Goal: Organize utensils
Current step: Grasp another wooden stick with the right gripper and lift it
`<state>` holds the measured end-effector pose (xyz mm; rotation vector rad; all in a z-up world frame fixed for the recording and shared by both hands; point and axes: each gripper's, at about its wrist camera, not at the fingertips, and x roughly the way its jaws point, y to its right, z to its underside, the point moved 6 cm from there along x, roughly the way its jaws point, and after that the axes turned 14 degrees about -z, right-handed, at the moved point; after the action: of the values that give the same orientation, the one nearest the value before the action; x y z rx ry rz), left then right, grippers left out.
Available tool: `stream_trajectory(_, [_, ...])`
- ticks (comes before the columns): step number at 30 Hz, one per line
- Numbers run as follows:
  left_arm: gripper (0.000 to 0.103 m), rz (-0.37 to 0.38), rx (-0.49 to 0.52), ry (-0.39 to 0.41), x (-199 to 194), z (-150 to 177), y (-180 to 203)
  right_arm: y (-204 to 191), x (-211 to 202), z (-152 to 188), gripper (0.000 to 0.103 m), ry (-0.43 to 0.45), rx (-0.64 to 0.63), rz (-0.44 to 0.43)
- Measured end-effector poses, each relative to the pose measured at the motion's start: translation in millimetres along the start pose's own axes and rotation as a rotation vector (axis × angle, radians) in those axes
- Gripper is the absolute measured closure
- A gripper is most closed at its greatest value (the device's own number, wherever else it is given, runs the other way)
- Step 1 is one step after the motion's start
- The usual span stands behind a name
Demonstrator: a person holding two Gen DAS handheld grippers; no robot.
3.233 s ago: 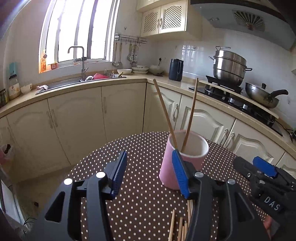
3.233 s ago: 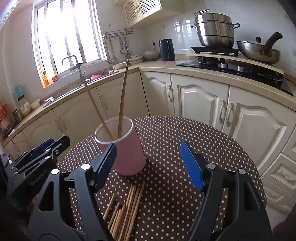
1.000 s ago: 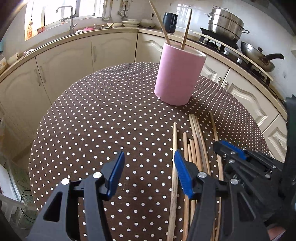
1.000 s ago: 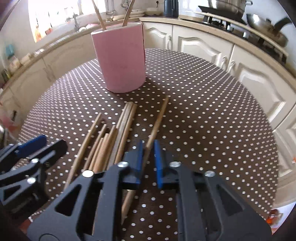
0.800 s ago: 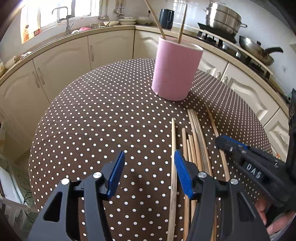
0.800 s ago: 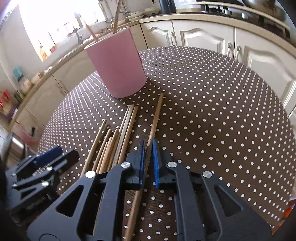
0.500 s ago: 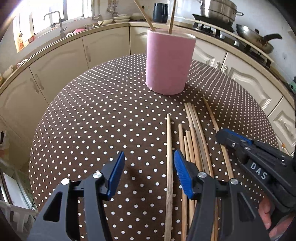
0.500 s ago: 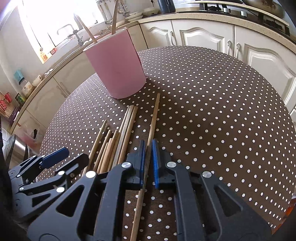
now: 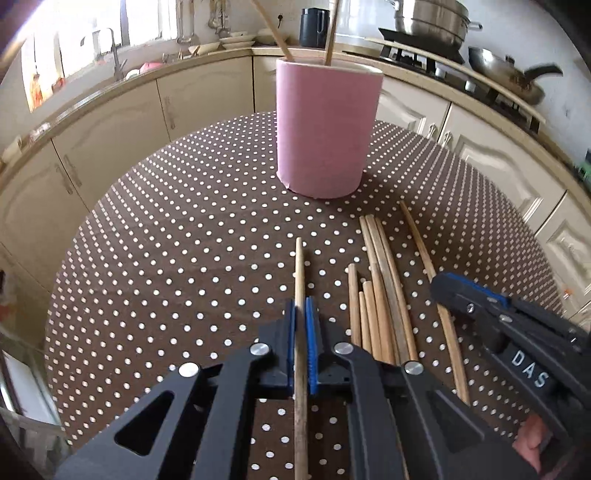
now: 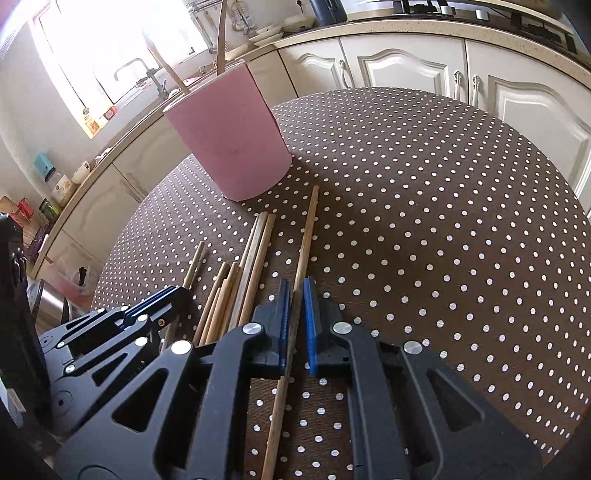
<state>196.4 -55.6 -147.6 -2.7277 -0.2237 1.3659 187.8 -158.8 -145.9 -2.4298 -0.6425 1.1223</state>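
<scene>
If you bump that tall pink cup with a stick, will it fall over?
Probably not from a light bump: the pink cup looks wide and sits flat on the dotted tablecloth. A hard knock up near its rim might tip it, since it is tall and two chopsticks lean out of it.

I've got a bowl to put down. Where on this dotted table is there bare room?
The cloth left of the lone chopstick, out to the table's rim, is bare. So is the wide stretch right of the pink holder. It is crowded in front of the holder, where loose chopsticks lie.
</scene>
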Motion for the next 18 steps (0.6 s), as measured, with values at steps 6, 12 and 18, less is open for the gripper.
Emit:
stream_trajectory(6, [0.097,0.043,-0.040,0.010,-2.7,1.4,-9.6,-2.2,-1.9,1.2,0.096,0.006,-0.005,0.021])
stream_trajectory(12, [0.097,0.044,-0.080,0.051,-15.3,1.5,-23.0,-9.8,-9.9,1.5,0.096,0.029,-0.018,0.012])
stream_trajectory(18, [0.097,0.055,-0.128,0.123,-37.4,-9.6,-35.9,-15.6,-20.0,-2.2,0.097,0.057,-0.021,0.021])
